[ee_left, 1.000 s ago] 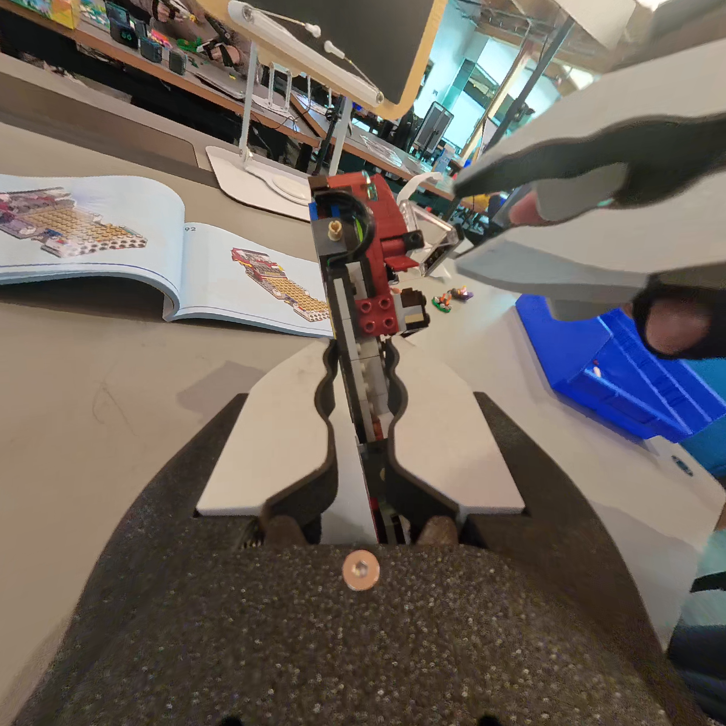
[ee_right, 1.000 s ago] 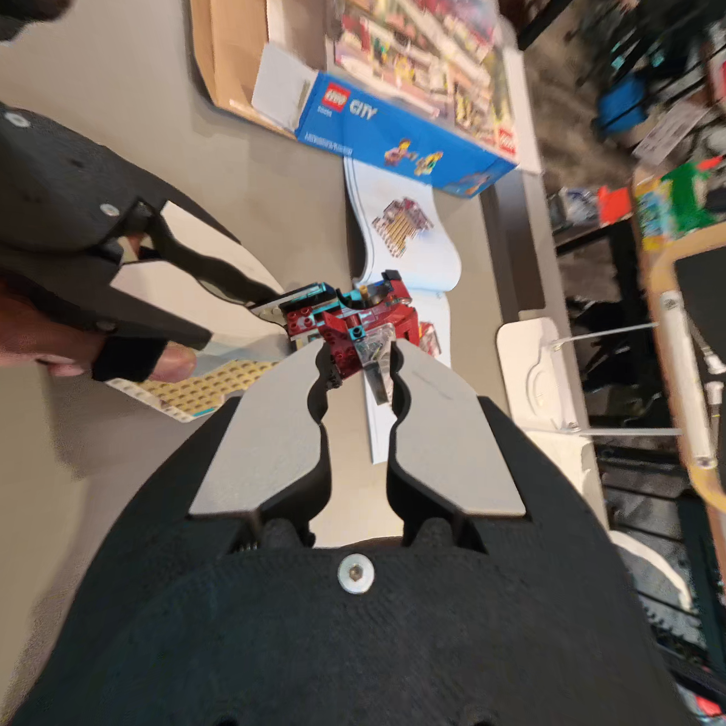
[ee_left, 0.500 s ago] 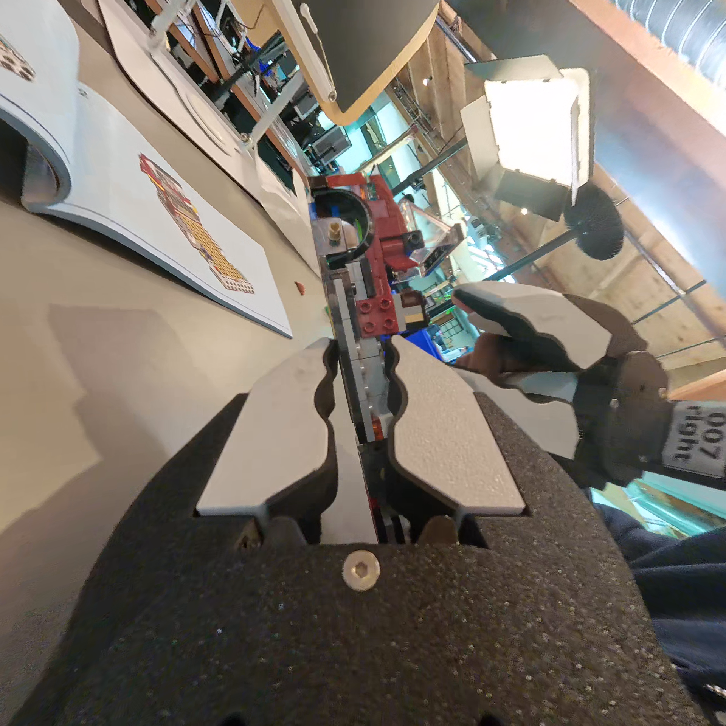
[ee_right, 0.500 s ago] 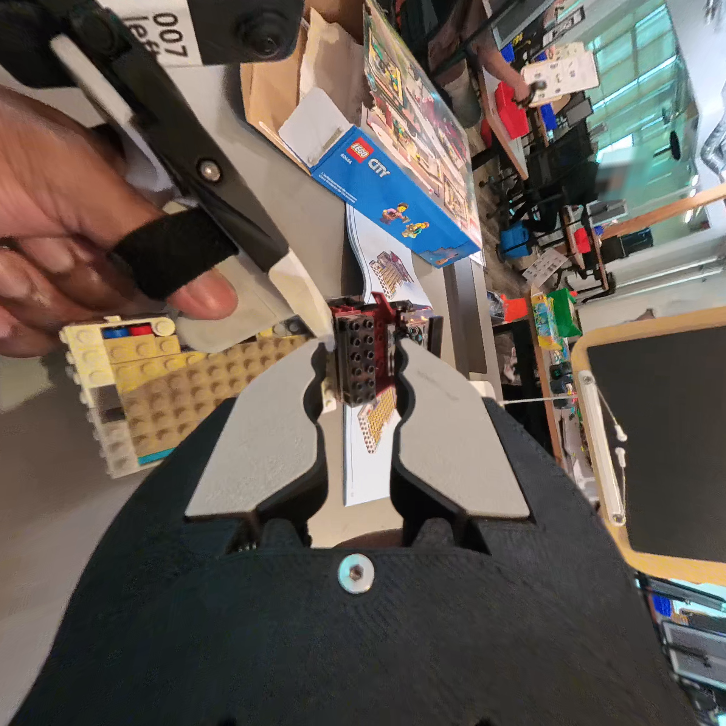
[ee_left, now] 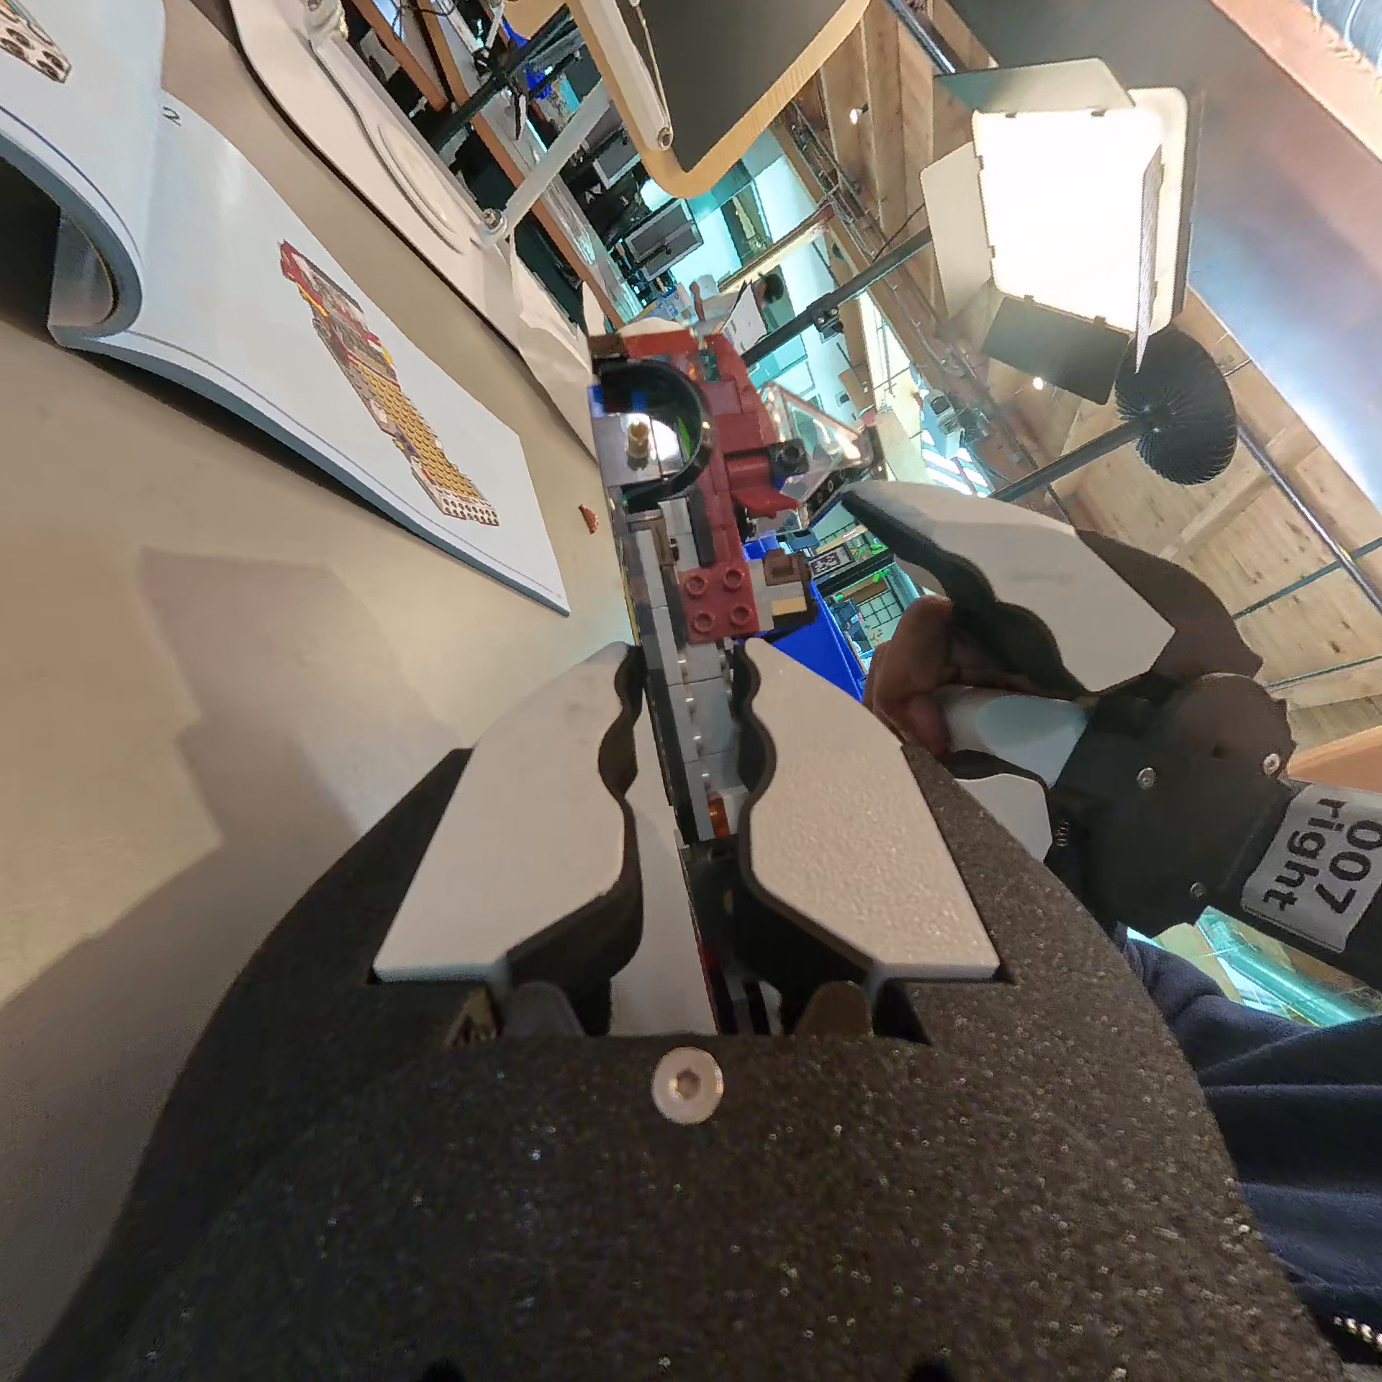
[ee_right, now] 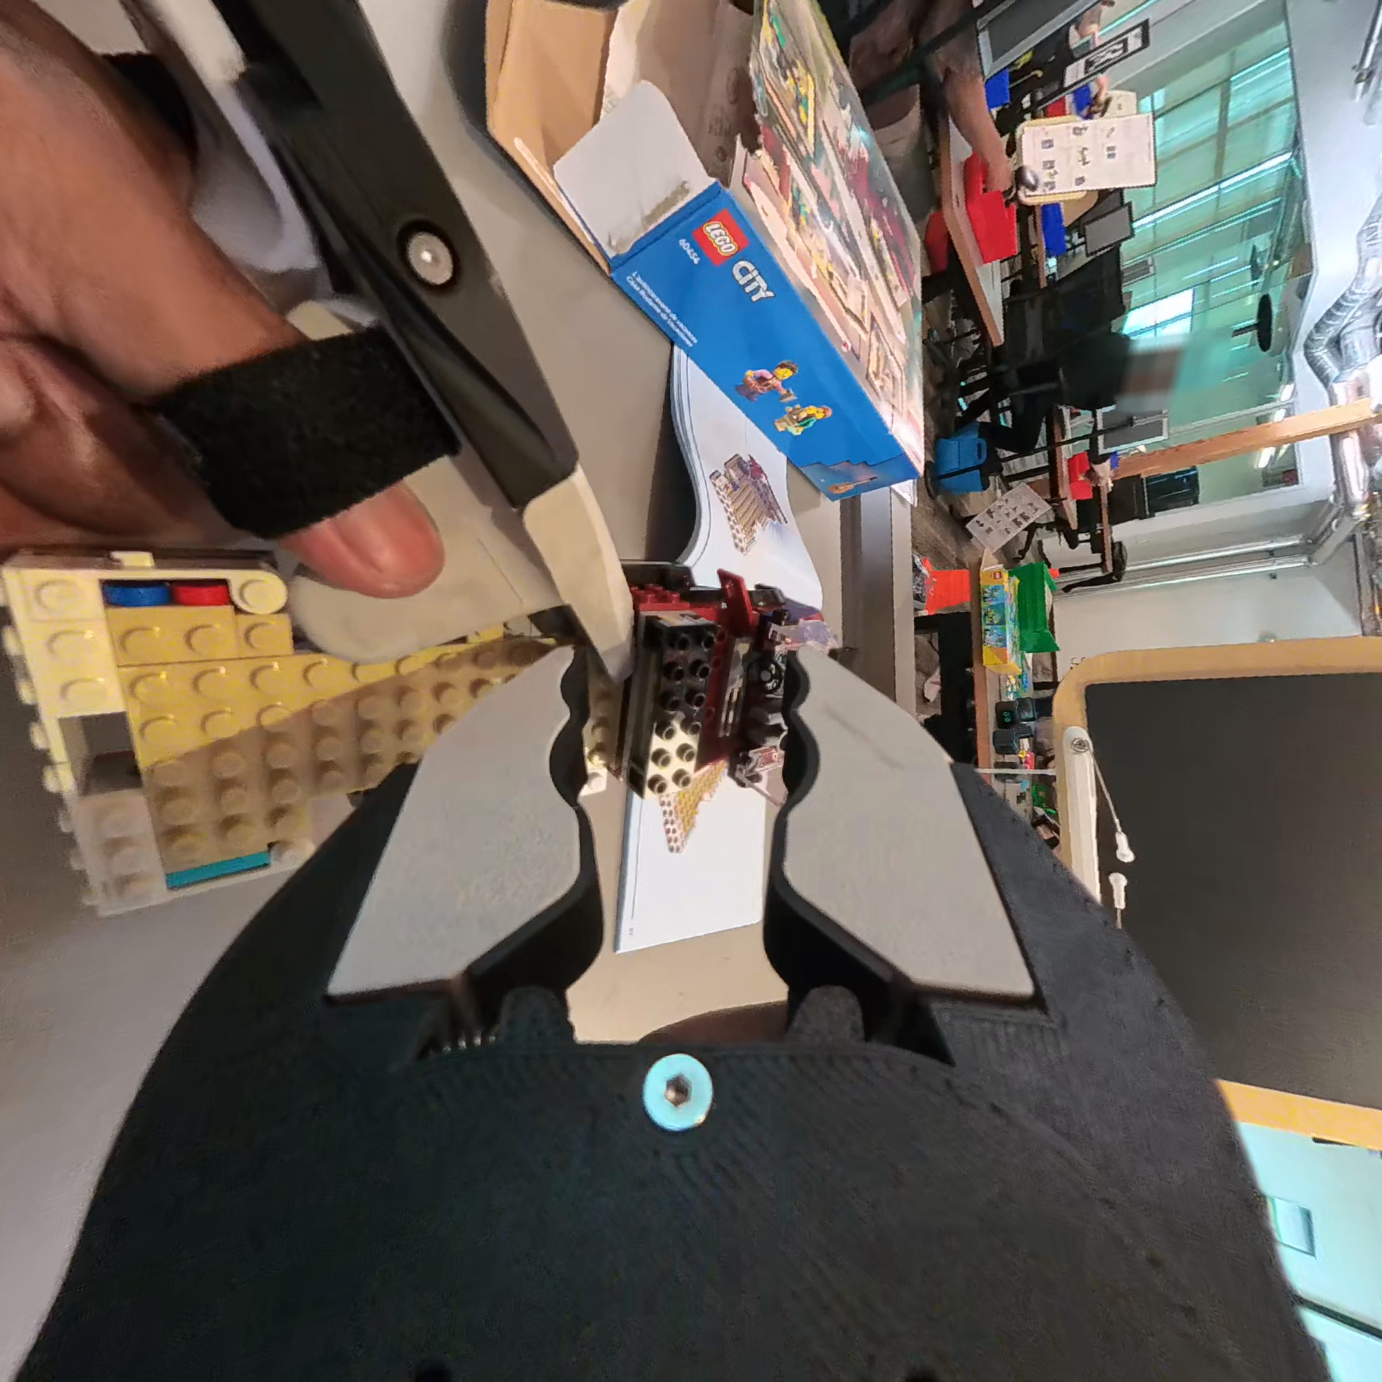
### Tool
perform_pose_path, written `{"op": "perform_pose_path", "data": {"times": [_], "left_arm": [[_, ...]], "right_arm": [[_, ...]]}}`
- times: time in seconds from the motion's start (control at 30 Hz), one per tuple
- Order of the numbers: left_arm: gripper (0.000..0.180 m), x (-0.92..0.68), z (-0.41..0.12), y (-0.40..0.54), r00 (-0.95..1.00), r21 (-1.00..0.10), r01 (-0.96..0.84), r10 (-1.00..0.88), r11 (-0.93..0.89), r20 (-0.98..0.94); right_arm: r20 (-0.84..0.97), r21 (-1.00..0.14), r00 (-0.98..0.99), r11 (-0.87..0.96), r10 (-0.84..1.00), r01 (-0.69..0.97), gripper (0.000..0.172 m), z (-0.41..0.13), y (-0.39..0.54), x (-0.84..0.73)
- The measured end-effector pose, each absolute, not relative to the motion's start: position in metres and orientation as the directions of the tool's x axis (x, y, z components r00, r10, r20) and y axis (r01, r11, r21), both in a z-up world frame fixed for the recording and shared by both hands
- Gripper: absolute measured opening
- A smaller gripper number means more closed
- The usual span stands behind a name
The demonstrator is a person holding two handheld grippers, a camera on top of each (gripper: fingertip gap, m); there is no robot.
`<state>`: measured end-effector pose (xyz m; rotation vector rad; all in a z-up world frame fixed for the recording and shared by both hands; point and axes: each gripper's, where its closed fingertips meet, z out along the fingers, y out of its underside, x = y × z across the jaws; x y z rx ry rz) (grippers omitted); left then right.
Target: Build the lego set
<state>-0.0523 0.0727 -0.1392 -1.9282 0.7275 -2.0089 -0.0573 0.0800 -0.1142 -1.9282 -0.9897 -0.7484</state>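
Note:
My left gripper (ee_left: pixel 684 658) is shut on the grey lower part of a red, grey and black brick vehicle (ee_left: pixel 718 598) and holds it off the table. In the right wrist view the same vehicle (ee_right: pixel 673 695) shows end-on, with one left finger (ee_right: pixel 576 568) against its side. My right gripper (ee_right: pixel 684 673) is open, and its two fingers straddle the vehicle's end with very little room on either side. I cannot tell that they press on it. In the left wrist view the right gripper's upper finger (ee_left: pixel 1047 583) reaches toward the vehicle's clear windscreen.
An open instruction booklet (ee_left: pixel 336 374) lies on the grey table (ee_left: pixel 224 673), with a small loose red piece (ee_left: pixel 588 516) beside it. A tan brick building (ee_right: pixel 224 718) stands at the left and a blue box (ee_right: pixel 763 336) lies behind. A blue bin (ee_left: pixel 815 643) sits beyond the vehicle. My left and right fingertips are right by each other.
My right gripper's jaws have widened and moved forward around the vehicle's end. My left gripper keeps the same grip and has tilted the vehicle upward, away from the table.

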Motion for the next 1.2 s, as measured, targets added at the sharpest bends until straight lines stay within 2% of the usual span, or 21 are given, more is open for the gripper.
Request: {"op": "perform_pose_path", "data": {"times": [0.37, 0.47, 0.67, 1.0, 1.2], "left_arm": [[0.023, -0.054, -0.143, 0.074, -0.078, -0.483, -0.160, -0.477, -0.861, 0.876], [0.023, -0.055, -0.144, 0.078, -0.054, -0.533, -0.140, -0.531, -0.834, 0.846], [0.023, -0.058, -0.136, 0.082, 0.014, -0.714, -0.081, -0.717, -0.695, 0.697], [0.023, -0.059, -0.136, 0.082, 0.038, -0.783, -0.092, -0.788, -0.615, 0.614], [0.023, -0.059, -0.136, 0.082, 0.063, -0.827, -0.100, -0.833, -0.553, 0.549]], "right_arm": [[0.737, -0.462, 0.562, -0.329, 0.375, 0.824, 0.053, -0.109, 0.078, -0.062], [0.740, -0.502, 0.588, -0.314, 0.326, 0.806, 0.052, -0.100, 0.079, -0.059], [0.686, -0.590, 0.665, -0.310, 0.296, 0.746, 0.053, -0.097, 0.081, -0.057], [0.694, -0.587, 0.662, -0.309, 0.284, 0.748, 0.054, -0.098, 0.079, -0.059], [0.729, -0.542, 0.625, -0.320, 0.281, 0.777, 0.054, -0.099, 0.078, -0.057]]}}
